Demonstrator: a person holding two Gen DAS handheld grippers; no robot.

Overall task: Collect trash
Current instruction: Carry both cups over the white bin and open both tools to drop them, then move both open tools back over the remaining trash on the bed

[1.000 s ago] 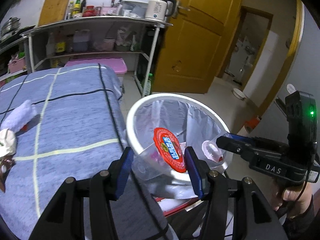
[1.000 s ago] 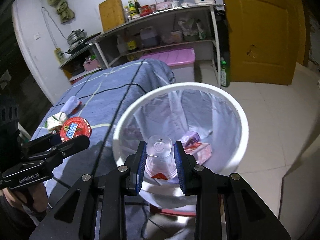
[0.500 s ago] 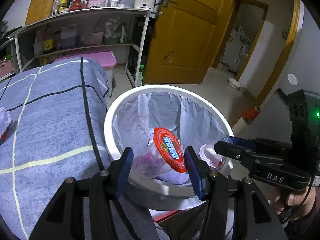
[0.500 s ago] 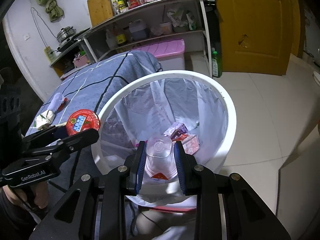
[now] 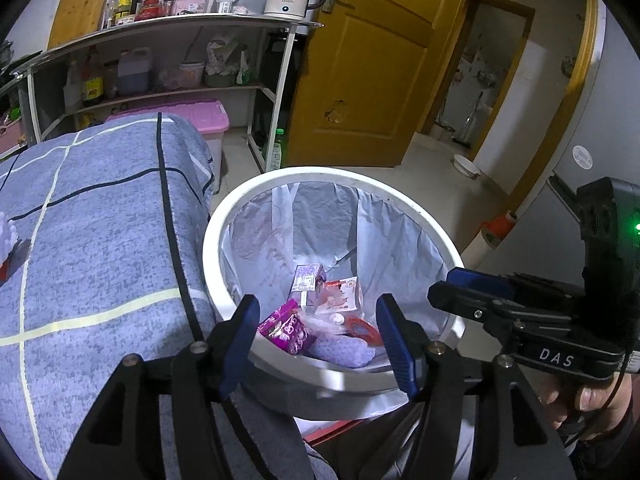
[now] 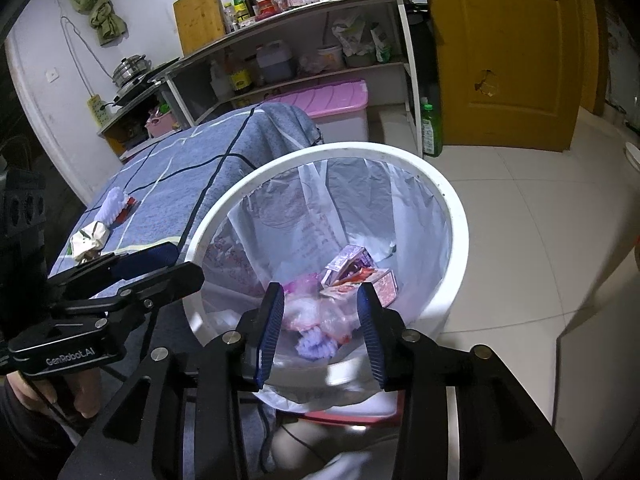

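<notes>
Dropped cups (image 5: pixel 304 330) in bin (image 5: pixel 224 216), below parted tools (image 5: pixel 318 320).

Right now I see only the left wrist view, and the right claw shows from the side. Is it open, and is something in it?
Observer: The right claw is open, with nothing between its fingers. It hangs over the trash bin.
Operator: Is there trash on the blue cloth? My view cuts it off at the edge.
Observer: Yes. A crumpled white wrapper lies on the blue cloth, near its close edge.
Operator: Only that one?
Observer: No. A fluffy purple-white piece lies just beyond the wrapper, with something red beside it.
</notes>
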